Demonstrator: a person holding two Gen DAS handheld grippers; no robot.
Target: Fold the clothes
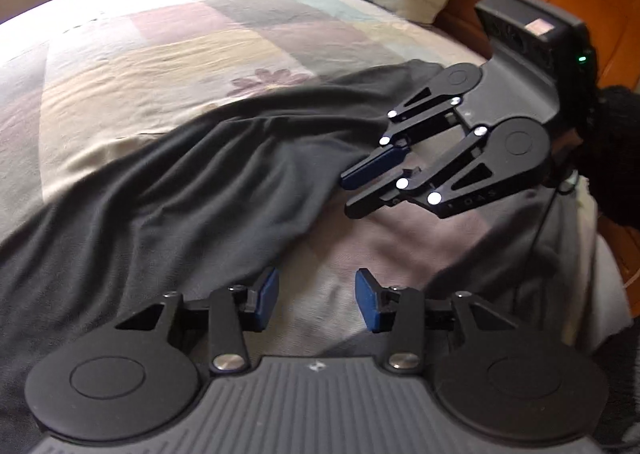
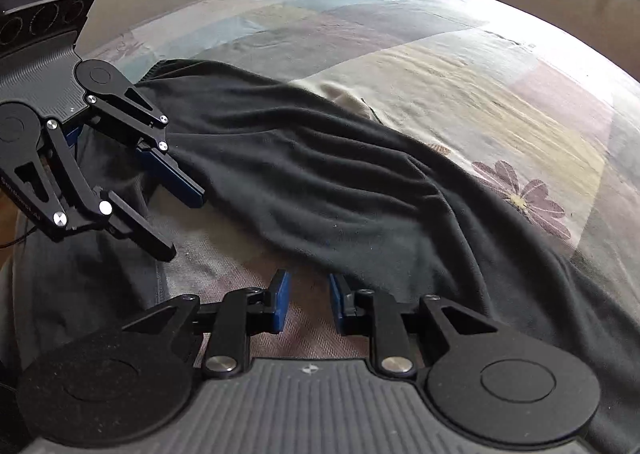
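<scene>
Dark garment (image 1: 192,182) lies diagonal across bed (image 1: 140,54); near edge just ahead of left gripper (image 1: 316,304) and right gripper (image 2: 308,304); both jaws apart, empty.

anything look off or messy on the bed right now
Only the dark garment: it lies bunched in long wrinkles slantwise across the patchwork bedspread, not flat or squared. Both tongs are open and hold nothing. No damage or spill shows.
</scene>
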